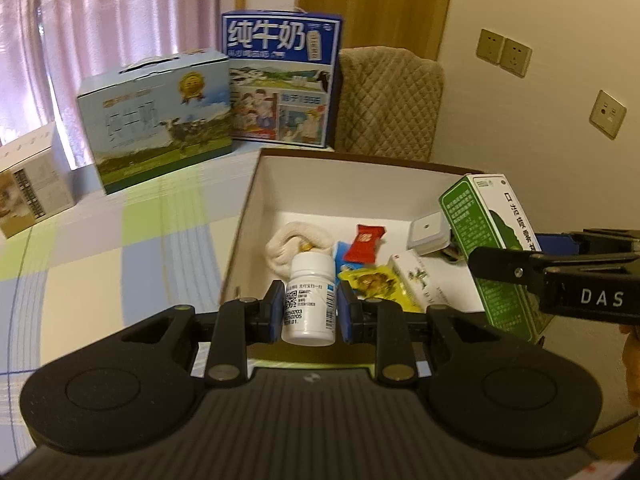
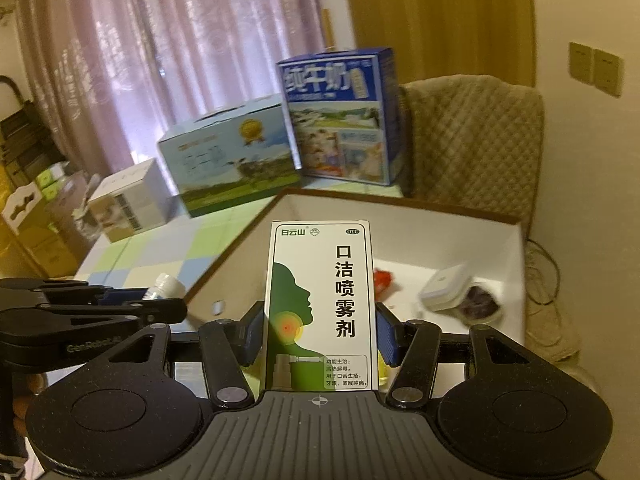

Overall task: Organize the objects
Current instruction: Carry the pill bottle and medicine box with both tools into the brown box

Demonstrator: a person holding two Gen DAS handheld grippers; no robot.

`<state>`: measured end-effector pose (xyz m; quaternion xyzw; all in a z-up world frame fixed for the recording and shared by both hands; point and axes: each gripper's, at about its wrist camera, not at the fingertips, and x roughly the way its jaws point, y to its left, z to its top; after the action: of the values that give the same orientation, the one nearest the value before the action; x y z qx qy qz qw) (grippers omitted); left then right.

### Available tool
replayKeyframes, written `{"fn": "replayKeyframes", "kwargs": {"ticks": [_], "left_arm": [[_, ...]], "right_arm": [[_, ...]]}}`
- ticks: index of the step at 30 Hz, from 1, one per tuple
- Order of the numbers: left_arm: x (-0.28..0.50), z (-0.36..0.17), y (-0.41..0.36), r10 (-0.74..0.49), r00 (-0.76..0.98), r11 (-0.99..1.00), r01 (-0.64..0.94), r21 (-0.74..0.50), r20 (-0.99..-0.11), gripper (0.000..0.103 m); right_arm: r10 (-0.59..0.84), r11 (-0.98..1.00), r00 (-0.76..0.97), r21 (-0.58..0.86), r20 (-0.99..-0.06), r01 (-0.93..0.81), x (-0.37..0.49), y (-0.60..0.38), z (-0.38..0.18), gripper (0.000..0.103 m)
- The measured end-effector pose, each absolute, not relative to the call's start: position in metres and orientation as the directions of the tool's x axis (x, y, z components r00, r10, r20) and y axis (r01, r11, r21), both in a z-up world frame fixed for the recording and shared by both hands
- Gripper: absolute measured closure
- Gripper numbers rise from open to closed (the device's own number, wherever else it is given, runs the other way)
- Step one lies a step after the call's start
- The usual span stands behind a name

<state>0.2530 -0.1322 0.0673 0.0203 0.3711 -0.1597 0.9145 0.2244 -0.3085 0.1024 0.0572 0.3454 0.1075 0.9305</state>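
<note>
the spray box hides the middle of the white bin in the right wrist view, and the milk cartons behind are blurred. the pill bottle covers part of the rolled cloth; its small print is unreadable.

Open box, far half of floor bare; towel, packets and white container crowd its near half; milk cartons line the desk's far edge.
</note>
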Motion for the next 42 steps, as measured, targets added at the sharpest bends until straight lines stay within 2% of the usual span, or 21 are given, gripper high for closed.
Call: {"fn": "replayKeyframes", "kwargs": {"ticks": [9,19,31,42], "left_arm": [[0.276,0.065,-0.165,-0.292,0.664,0.935,0.348,-0.062,-0.689,0.079],[0.304,0.052,-0.197,-0.291,0.64,0.923,0.382,-0.034,-0.711,0.079],[0.325,0.023,-0.222,-0.274,0.595,0.911,0.411,-0.007,-0.756,0.079],[0.34,0.006,-0.223,-0.251,0.576,0.913,0.407,0.007,-0.778,0.079]], "right_arm": [[0.161,0.986,0.741,0.142,-0.652,-0.089,0.241,-0.35,0.094,0.051],[0.106,0.992,0.689,0.121,-0.717,-0.027,0.269,-0.385,0.067,0.051],[0.033,0.999,0.601,0.036,-0.799,-0.007,0.301,-0.381,0.035,0.051],[-0.015,0.999,0.569,-0.03,-0.822,-0.017,0.316,-0.378,0.016,0.051]]}}
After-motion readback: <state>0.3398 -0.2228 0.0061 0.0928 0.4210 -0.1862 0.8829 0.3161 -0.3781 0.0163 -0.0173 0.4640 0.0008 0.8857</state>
